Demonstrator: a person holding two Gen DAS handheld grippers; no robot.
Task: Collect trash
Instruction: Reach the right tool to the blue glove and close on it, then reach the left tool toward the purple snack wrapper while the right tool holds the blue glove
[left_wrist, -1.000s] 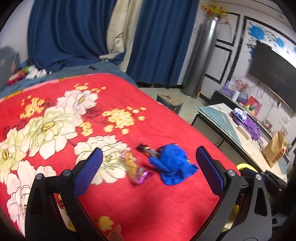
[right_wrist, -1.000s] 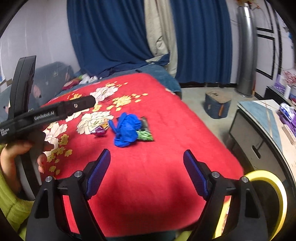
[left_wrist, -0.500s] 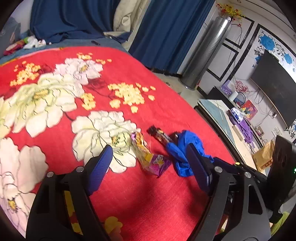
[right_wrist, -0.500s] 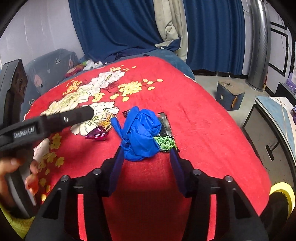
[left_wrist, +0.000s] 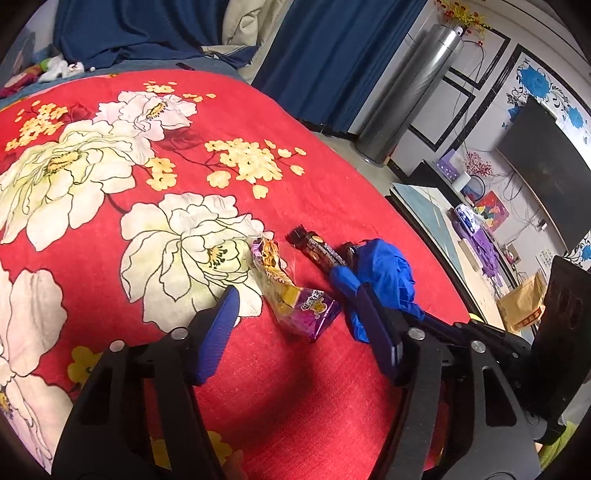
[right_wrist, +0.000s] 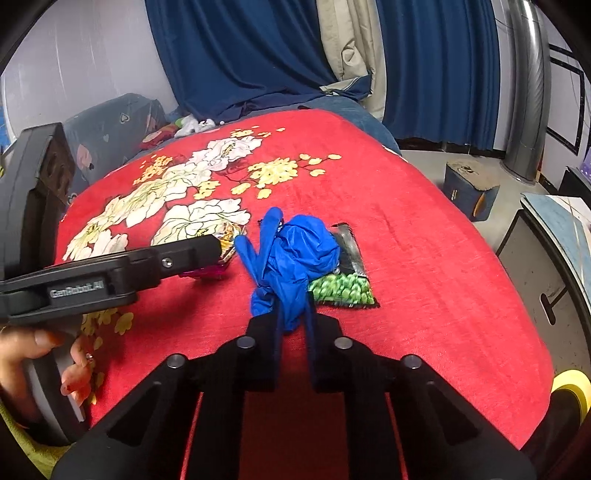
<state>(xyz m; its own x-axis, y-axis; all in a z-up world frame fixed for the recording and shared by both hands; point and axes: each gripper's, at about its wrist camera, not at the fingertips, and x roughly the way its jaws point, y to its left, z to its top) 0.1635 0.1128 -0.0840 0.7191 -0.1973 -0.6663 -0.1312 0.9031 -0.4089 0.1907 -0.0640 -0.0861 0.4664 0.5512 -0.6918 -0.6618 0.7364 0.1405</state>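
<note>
The right gripper (right_wrist: 291, 325) has its jaws clenched on the near end of the crumpled blue plastic bag (right_wrist: 295, 258), the blue pads pinching a bunched fold of it. The left gripper (left_wrist: 299, 321) has just been closing its jaws, yet they stand apart and grasp nothing; the purple and yellow snack wrapper (left_wrist: 295, 299) lies on the blanket just ahead of the gap between the tips, touching neither pad as far as the left wrist view shows.

Taking the blue plastic bag as the landmark: it lies bunched on the red floral blanket (right_wrist: 424, 258) of the bed, near the bed's close edge. The snack wrapper lies just beside it on the side of the big white flowers. A dark brown wrapper (left_wrist: 314, 247) sticks out from under the bag's far edge in the left wrist view. In the right wrist view a green-printed packet (right_wrist: 341, 291) with a silver end lies partly under the bag on its other side, touching it.

The left gripper's black body reaches in from that view's left toward the bag, its tip over the snack wrapper, with the person's hand (right_wrist: 44, 365) gripping its handle. Well beyond the bag, dark blue curtains (right_wrist: 258, 55) hang behind the bed. A silver cylinder (left_wrist: 406, 99) stands on the floor off the bed's far corner, and a low desk (left_wrist: 424, 210) cluttered with small things stands beyond the bed's side.
</note>
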